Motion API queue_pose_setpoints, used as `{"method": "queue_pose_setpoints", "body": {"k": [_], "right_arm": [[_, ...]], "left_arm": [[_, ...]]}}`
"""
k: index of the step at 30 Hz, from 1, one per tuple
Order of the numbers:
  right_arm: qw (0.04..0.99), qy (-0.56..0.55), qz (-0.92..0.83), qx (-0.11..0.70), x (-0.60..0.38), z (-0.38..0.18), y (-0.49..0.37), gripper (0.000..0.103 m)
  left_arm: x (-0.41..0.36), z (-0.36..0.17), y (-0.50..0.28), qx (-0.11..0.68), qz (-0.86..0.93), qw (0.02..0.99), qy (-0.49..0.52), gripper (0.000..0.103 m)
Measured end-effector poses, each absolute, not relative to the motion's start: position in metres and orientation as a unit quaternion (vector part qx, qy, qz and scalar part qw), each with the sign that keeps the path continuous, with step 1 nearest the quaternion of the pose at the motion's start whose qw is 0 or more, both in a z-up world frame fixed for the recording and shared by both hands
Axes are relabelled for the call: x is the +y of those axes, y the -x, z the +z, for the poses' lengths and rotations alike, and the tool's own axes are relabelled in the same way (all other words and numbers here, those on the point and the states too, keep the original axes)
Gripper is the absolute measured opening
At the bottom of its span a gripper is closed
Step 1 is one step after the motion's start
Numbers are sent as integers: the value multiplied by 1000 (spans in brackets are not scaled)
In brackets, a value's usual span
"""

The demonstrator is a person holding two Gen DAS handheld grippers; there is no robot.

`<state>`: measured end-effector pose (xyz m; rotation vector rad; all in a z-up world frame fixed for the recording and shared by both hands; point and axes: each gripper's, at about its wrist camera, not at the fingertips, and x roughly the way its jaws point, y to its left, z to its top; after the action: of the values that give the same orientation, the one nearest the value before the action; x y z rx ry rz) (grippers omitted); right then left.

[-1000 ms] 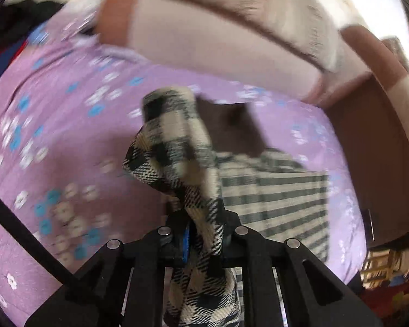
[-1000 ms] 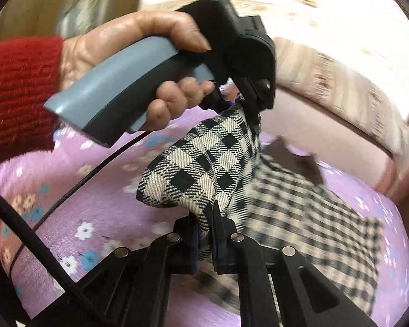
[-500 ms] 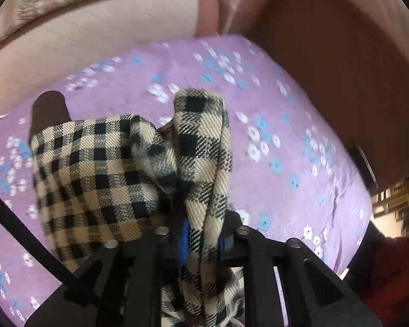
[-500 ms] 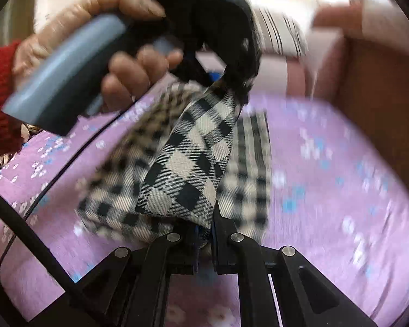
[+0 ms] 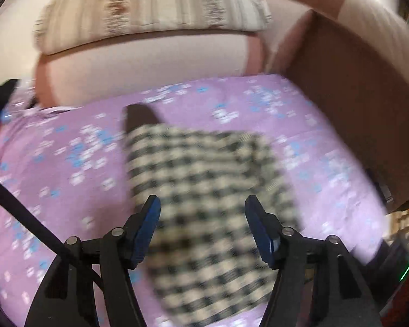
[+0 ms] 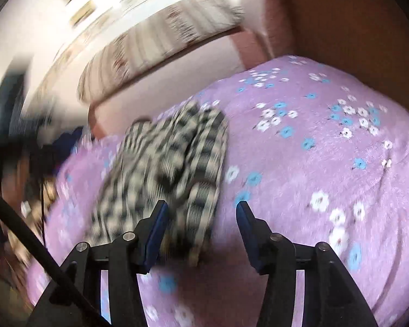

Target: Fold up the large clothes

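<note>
Left tongs (image 5: 201,212): jaws opening, standing well apart at the bottom centre of the left wrist view; nothing pinched. The checked cloth shows in the gap between the blue pads (image 5: 147,226), but lies below them and, as far as the blur allows, is not pressed by either.
Right tongs (image 6: 201,215): jaws opening, also spread wide at the bottom centre of the right wrist view; nothing pinched. The near end of the cloth reaches the inner side of the pad on the frame's left; whether it touches that pad cannot be told through the blur.
Checked garment (image 5: 204,196): black and cream check, lying folded on the bed. In the left wrist view it fills the middle of the frame as a broad, roughly flat block with a dark piece poking out at its far left corner. In the right wrist view (image 6: 166,169) it runs from the bottom centre up toward the left of centre.
Bed cover (image 5: 68,163): purple with white and blue flowers, under the garment in both views.
Left view only: the garment's full width and far edge.
Right view only: a bunched, layered fold along the garment's right side, a wide bare stretch of cover in the frame's right half (image 6: 327,163), and dark clutter at the left edge.
Far: a striped pillow (image 5: 150,8) above a pale pink headboard (image 5: 150,65).
</note>
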<state>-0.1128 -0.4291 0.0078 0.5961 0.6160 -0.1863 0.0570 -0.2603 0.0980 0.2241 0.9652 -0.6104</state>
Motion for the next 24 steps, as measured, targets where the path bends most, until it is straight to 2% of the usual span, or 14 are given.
{"method": "queue_pose_setpoints", "body": {"k": [4, 11, 13, 19, 21, 23, 24], "right_arm": [[902, -320, -52, 285, -460, 21, 70, 56], [868, -325, 39, 374, -452, -14, -33, 55], [858, -320, 50, 398, -446, -24, -46, 10], [897, -283, 28, 339, -453, 13, -32, 9], [892, -262, -10, 369, -452, 1, -36, 9], [873, -232, -43, 428, -448, -20, -47, 10], [866, -224, -55, 445, -447, -28, -50, 15]], "left_arm": [[-221, 63, -42, 471, -259, 835, -115, 63], [-208, 30, -23, 483, -251, 833, -97, 63], [-214, 31, -21, 471, -254, 838, -104, 63], [-247, 14, -28, 468, -266, 834, -122, 64], [-254, -3, -28, 472, -262, 831, -131, 65], [-260, -16, -23, 465, -246, 837, -152, 70], [-262, -17, -21, 459, -241, 840, -159, 71]]}}
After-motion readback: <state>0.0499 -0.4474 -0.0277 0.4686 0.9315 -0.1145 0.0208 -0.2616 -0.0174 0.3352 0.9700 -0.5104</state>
